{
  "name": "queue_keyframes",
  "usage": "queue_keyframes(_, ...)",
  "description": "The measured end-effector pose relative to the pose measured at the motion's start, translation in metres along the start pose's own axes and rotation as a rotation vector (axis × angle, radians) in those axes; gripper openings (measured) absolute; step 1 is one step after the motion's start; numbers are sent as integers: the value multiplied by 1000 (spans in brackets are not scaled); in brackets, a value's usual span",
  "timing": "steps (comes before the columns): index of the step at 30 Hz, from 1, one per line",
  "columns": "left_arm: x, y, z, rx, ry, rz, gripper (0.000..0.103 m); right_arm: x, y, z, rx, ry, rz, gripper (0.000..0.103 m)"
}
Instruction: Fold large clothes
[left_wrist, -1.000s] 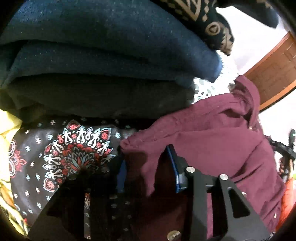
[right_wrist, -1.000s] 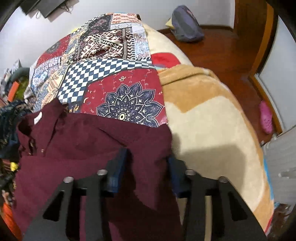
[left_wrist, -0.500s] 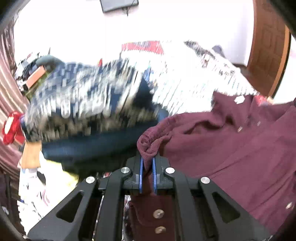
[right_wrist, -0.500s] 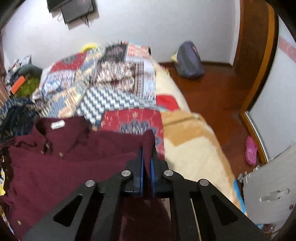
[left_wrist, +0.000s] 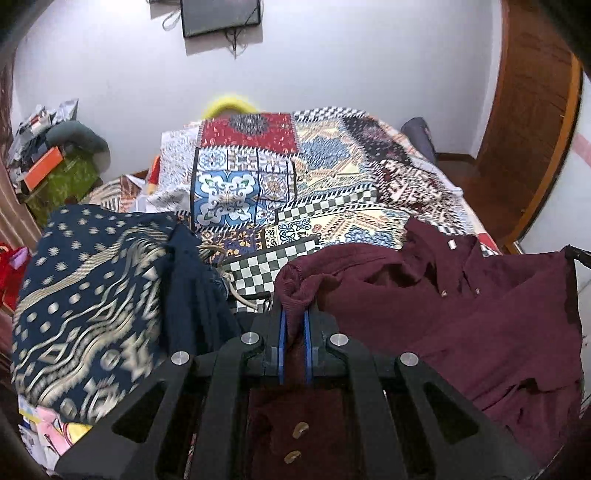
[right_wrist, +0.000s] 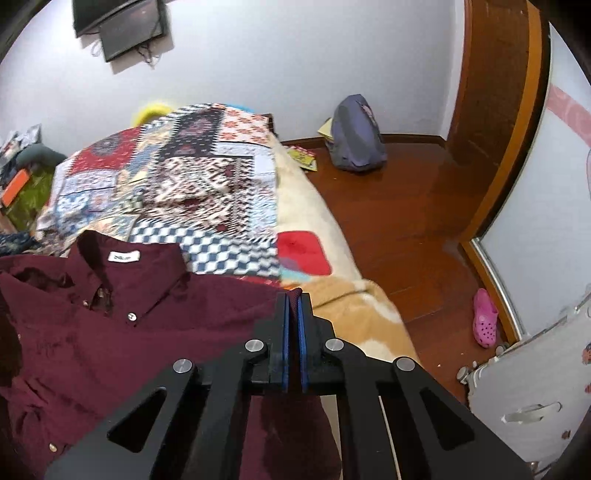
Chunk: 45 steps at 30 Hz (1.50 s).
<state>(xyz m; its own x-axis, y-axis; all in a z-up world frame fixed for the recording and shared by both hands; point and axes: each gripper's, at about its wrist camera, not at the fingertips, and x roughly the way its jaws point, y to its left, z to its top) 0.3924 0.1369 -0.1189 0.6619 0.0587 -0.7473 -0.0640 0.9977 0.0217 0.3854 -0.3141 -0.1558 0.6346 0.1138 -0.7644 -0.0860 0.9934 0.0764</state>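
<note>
Patchwork bedspread (left_wrist: 317, 206) ahead; I've got left gripper (left_wrist: 294, 317) and right gripper (right_wrist: 293, 301) both clamped on the maroon shirt (right_wrist: 110, 332).

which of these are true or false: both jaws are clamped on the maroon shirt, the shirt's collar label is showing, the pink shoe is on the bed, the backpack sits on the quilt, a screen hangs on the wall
1. Both the left gripper and right gripper have their jaws clamped on the maroon shirt. True.
2. The shirt's white collar label is showing. True.
3. The pink shoe is on the bed. False: it lies on the wooden floor.
4. The backpack sits on the patchwork quilt. False: it stands on the floor by the wall.
5. A dark screen hangs on the wall. True.
</note>
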Motion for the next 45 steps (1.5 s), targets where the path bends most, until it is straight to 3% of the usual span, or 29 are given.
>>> queue_keyframes(7,45,16,2,-72,93,23,13,23,-15,0,51,28,-50,8)
queue_keyframes(10,45,17,-1,-59,103,24,22,18,-12,-4,36,33,-70,33)
queue_keyframes(11,41,16,-2,-51,99,29,26,14,-10,-6,29,30,-71,51)
queue_keyframes(12,35,15,-3,-45,88,33,35,7,-6,-8,17,14,-73,61)
queue_keyframes(13,27,13,-4,-40,69,33,45,3,-4,-7,6,-1,-78,63)
queue_keyframes(15,15,10,-4,-32,45,28,55,-13,7,-10,-41,-17,-74,65)
queue_keyframes(20,-22,1,-10,9,18,31,64,-47,31,-20,-123,-33,-44,78)
queue_keyframes(26,-66,3,-34,19,20,20,73,-96,48,-46,-177,-70,-11,80)
queue_keyframes(31,-91,18,-65,-13,44,-22,84,-109,46,-68,-158,-39,11,81)
queue_keyframes(45,-77,29,-192,-161,299,-208,84,-105,17,-153,49,138,89,81)
